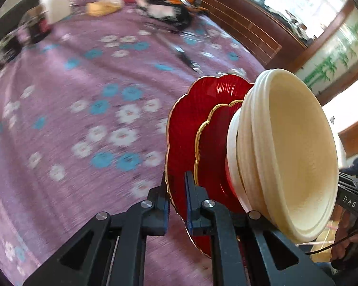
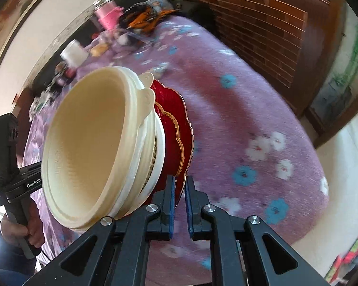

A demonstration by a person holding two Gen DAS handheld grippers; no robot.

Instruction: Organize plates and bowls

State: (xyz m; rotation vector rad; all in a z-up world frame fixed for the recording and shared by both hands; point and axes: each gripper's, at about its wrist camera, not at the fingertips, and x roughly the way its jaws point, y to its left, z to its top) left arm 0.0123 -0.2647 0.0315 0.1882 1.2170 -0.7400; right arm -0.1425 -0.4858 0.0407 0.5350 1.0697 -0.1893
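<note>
- left gripper [image 1: 176,188]: points steeply down; 2 black fingers with blue pads [image 1: 165,205] clamped on the rim of the large red plate [image 1: 186,124]; jaws nearly together, only the plate edge between them
- right gripper [image 2: 179,191]: points steeply down; blue pads [image 2: 171,202] pinch the same plate's rim on the opposite side
- person's hand [image 2: 23,228], seen from the right wrist view: wrapped around the left gripper's black handle; dark sleeve at the wrist

Clutter [image 1: 164,2] beyond the bowl stack [image 1: 286,152] is motion-blurred, unidentifiable. Stack hides the small red plate's [image 1: 212,147] centre.
</note>
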